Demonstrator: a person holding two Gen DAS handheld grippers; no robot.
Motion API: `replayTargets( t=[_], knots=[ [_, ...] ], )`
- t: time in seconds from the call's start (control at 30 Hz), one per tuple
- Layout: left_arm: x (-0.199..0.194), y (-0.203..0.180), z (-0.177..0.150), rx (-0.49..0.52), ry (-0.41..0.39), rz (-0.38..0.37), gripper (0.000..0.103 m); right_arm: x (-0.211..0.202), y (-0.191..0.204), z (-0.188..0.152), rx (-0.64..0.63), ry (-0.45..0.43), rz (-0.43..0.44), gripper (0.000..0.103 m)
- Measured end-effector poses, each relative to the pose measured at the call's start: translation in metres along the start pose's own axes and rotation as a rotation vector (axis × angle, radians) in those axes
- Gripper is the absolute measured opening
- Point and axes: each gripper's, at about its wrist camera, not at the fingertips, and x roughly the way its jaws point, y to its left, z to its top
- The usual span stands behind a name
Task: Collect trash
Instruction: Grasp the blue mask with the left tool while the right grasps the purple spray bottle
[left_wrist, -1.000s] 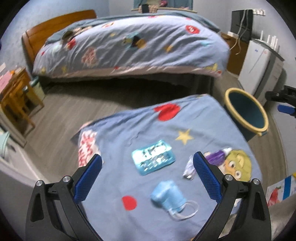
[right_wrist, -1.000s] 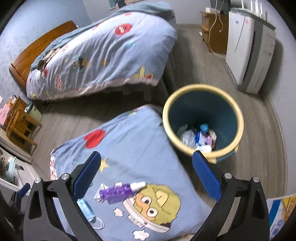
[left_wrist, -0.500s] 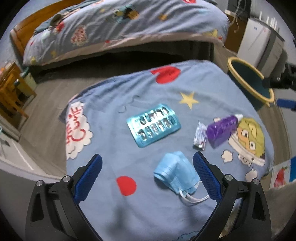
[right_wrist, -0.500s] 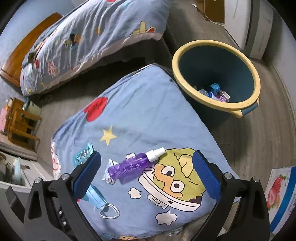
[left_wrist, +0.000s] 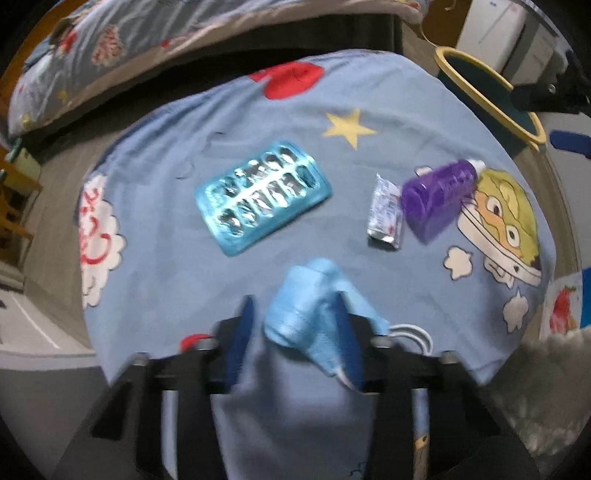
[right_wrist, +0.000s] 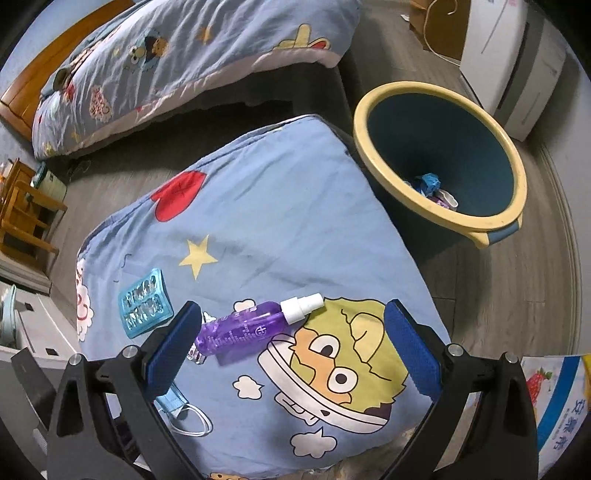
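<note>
A crumpled light-blue face mask lies on the blue cartoon-print cloth. My left gripper points down over it, jaws closing with the mask between them; the right pad touches the mask, while the left pad still shows a small gap. Further off lie a teal blister pack, a small silver sachet and a purple spray bottle. My right gripper hangs open above the spray bottle, with nothing held. The bin, blue with a yellow rim, stands on the floor to the right with trash inside.
A bed with a printed quilt stands behind the cloth. A white appliance sits past the bin, wooden furniture at the left, and a printed bag at the lower right. Grey wood floor surrounds the cloth.
Both grippers have dropped toward the cloth. The left jaws, wide open before, have narrowed around the face mask. The right gripper has shifted from over the bin side to over the purple bottle.
</note>
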Motion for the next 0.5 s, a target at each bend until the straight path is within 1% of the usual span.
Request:
replayTargets(
  t=[0.1, 0.17, 0.37, 0.5],
  knots=[
    [-0.002, -0.003, 0.001, 0.024, -0.007, 0.014, 0.022, 0.007, 0.004, -0.002, -0.014, 0.02, 0.0, 0.097],
    [-0.005, -0.003, 0.002, 0.023, -0.019, 0.02, 0.022, 0.011, 0.006, -0.004, -0.017, 0.029, -0.001, 0.097],
    [-0.028, 0.002, 0.011, 0.003, -0.116, 0.044, 0.021, 0.027, 0.011, -0.007, -0.005, 0.066, 0.012, 0.097],
    [-0.035, 0.009, 0.016, -0.035, -0.138, 0.014, 0.022, 0.036, 0.016, -0.008, -0.006, 0.07, 0.01, 0.097]
  ],
)
